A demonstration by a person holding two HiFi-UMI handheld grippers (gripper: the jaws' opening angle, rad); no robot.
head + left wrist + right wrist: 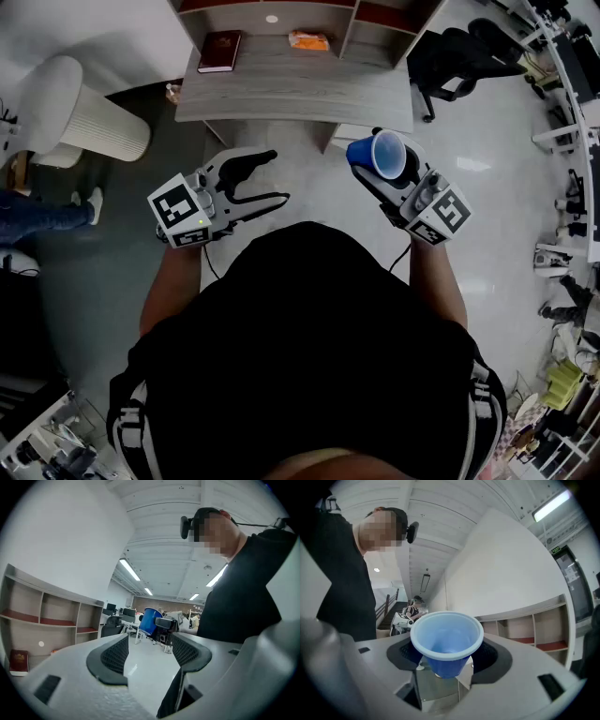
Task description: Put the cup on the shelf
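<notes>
Person's black top [309,356] fills the foreground. Beyond it, the right gripper [377,161] is clamped on the lower wall of the cup [386,155], above the floor and short of the shelf [281,80]. Left gripper [278,175]: jaws wide, empty. Risk: the tapered wall may slip from the pads, or the cup may topple if released tilted. Cup: blue plastic, rolled rim, empty, mouth tipped back.

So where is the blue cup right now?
The blue cup is gripped in the right gripper, on the right of the head view, just short of the wooden desk.
</notes>
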